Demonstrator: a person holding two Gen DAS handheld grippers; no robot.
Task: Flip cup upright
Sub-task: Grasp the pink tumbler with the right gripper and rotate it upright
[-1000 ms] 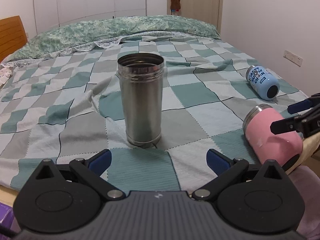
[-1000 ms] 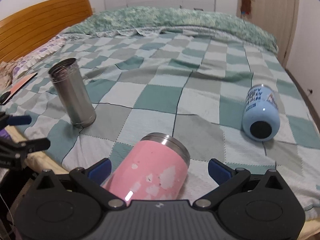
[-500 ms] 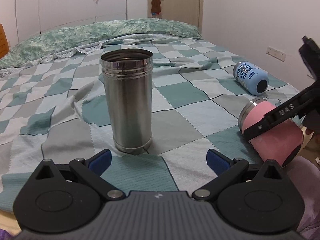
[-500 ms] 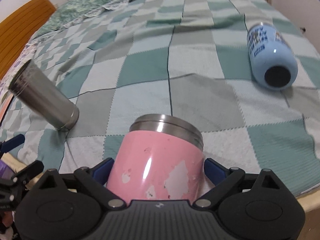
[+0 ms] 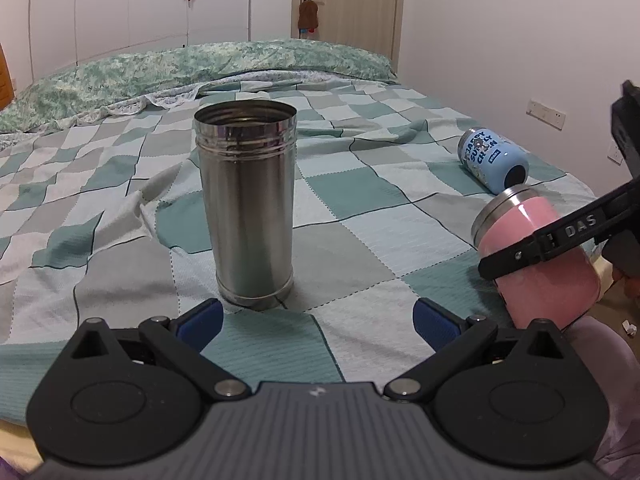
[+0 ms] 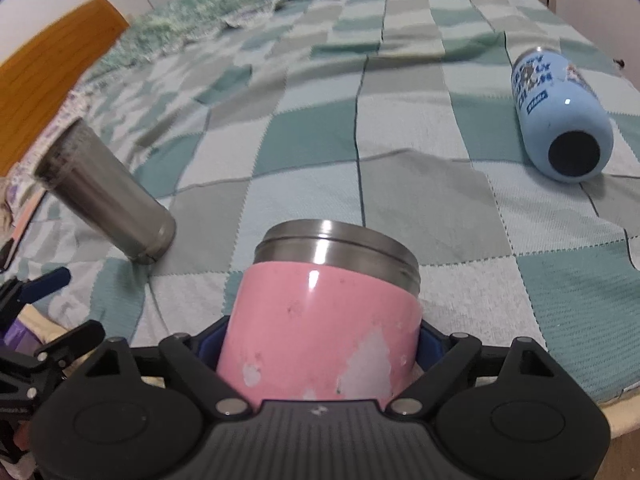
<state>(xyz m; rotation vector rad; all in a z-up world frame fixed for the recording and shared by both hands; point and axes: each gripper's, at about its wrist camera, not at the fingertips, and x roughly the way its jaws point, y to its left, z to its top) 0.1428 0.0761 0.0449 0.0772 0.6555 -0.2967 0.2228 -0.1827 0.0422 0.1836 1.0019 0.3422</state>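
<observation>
Right fingers (image 6: 430, 338) clamp pink cup (image 6: 320, 320) mid-body, lying at bed (image 6: 420, 200) edge, 6 o'clock; left gripper (image 5: 318, 316) open. Judged rigid, smooth steel, slippery; hold mid-wall

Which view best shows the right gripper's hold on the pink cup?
Right wrist: the right gripper pads press both sides of the pink cup. Left wrist shows only one finger crossing the cup.

bed (image 5: 360, 208): checked quilt | white wardrobe (image 5: 132, 4) | wooden door (image 5: 352, 4) | headboard (image 6: 48, 76)
</observation>
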